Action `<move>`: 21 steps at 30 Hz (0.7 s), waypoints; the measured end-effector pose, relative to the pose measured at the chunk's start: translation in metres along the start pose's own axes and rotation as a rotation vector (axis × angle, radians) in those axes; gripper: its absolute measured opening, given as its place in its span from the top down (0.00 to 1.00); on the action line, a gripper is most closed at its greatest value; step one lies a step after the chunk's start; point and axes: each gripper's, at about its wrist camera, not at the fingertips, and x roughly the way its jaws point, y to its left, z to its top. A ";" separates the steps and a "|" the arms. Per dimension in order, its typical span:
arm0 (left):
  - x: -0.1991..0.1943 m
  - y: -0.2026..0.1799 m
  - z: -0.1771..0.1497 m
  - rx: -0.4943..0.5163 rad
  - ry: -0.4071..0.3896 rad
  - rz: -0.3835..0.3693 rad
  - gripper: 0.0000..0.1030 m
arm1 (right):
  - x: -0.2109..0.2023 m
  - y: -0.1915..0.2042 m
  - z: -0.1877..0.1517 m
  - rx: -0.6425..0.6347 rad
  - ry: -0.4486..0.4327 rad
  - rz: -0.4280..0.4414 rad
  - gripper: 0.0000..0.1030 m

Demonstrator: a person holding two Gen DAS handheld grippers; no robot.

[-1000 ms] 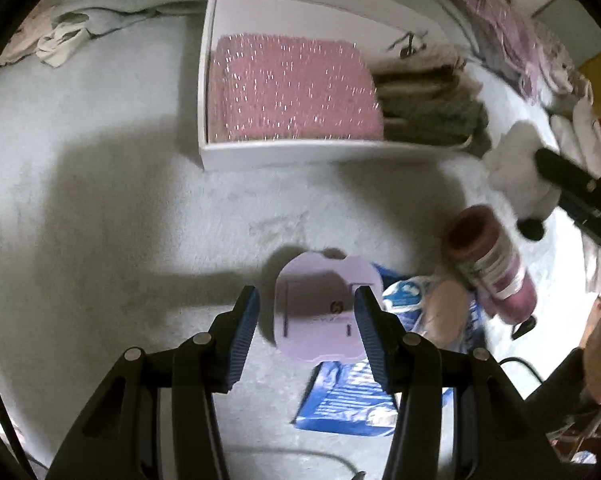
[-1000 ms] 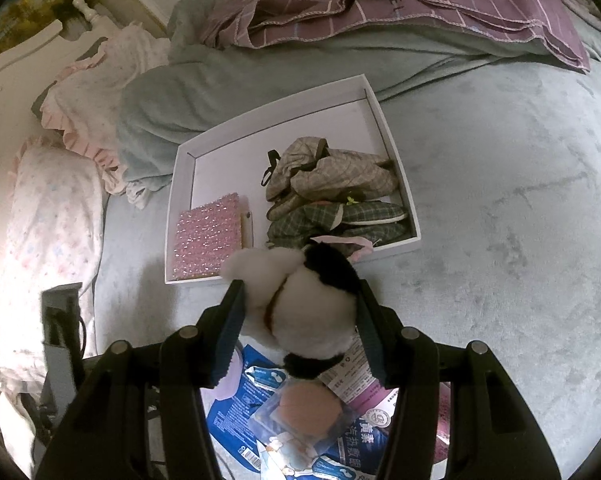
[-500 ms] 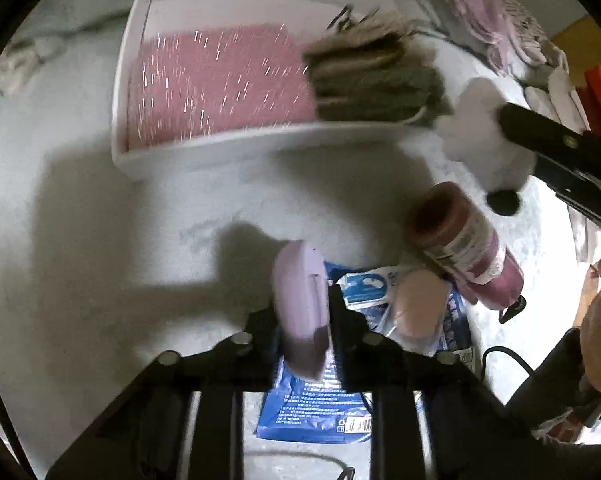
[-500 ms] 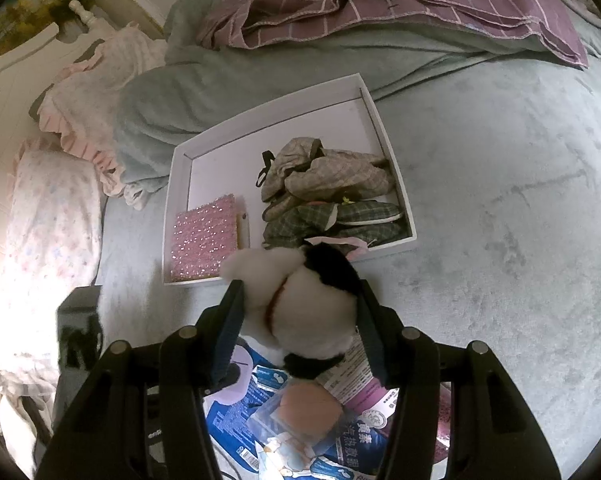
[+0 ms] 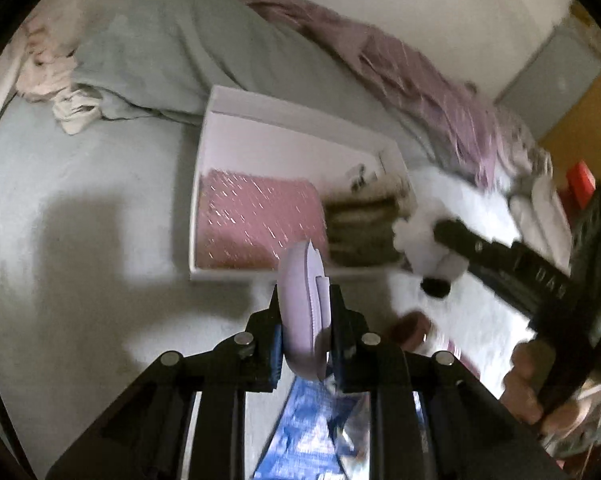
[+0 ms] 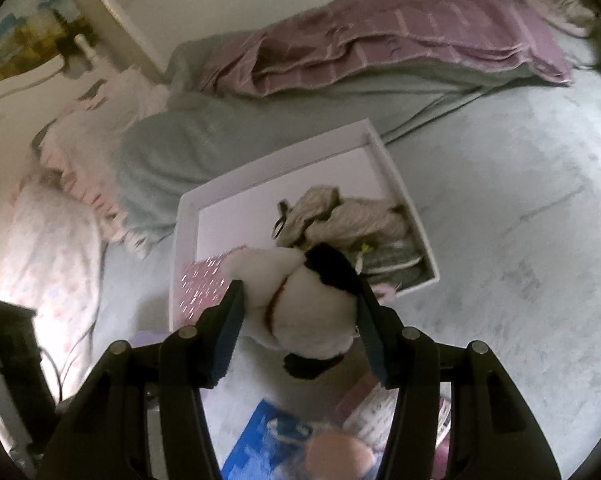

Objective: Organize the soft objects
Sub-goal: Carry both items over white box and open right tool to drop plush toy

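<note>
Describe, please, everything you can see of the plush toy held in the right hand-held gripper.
The plush toy is a small, fluffy stuffed animal, mostly white with black patches at its top and bottom and a thin red band like a collar. The right hand-held gripper is shut on it, squeezing both sides, so it hangs lifted above the bed, near the front edge of the white tray. Motion blur hides its face.

No legible text

Faint raised marks are seen on the side of the right gripper, and printing on the blue packet and the pink-and-white wrapper, but all are too blurred to be read.
</note>
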 end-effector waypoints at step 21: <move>0.009 0.039 0.008 -0.131 -0.208 -0.062 0.83 | 0.058 0.043 0.003 0.329 0.014 -0.246 0.33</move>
